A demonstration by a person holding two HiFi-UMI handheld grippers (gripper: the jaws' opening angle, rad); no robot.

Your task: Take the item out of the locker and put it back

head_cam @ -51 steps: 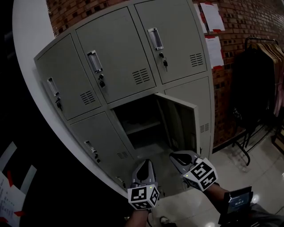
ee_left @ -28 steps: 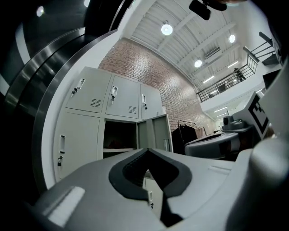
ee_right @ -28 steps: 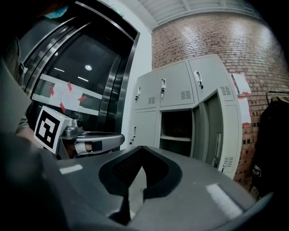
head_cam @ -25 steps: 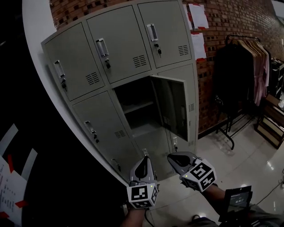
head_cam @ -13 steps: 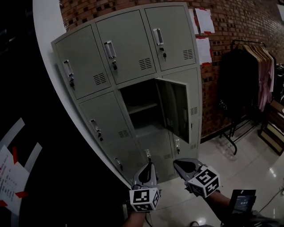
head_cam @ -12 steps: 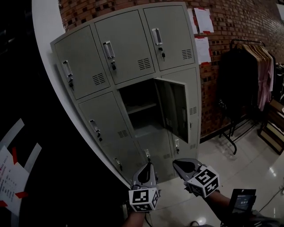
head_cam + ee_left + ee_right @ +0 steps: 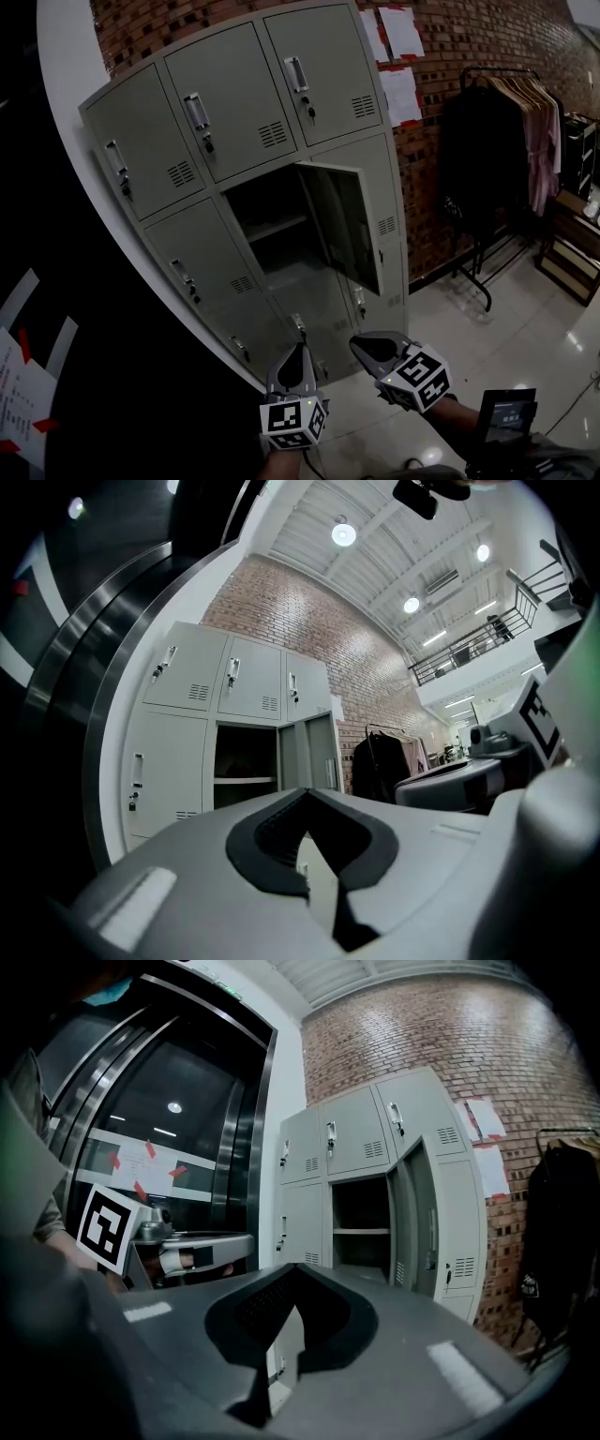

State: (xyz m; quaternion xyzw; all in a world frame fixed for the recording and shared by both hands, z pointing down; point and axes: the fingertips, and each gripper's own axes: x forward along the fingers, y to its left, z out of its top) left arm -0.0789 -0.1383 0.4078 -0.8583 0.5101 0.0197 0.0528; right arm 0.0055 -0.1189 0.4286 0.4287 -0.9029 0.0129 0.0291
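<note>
1. First, the head view: the left gripper (image 7: pixel 299 349) and right gripper (image 7: pixel 358 343) hang low before the grey locker (image 7: pixel 234 103). Both are well apart from its open compartment (image 7: pixel 267 234), whose door (image 7: pixel 349 225) stands swung to the right.
2. Left gripper view: the jaws are closed together, with nothing between them.
3. Right gripper view: the jaws are pressed fully together and empty. The compartment shows one shelf (image 7: pixel 361 1231); its inside is too dark to make out the item.
</note>
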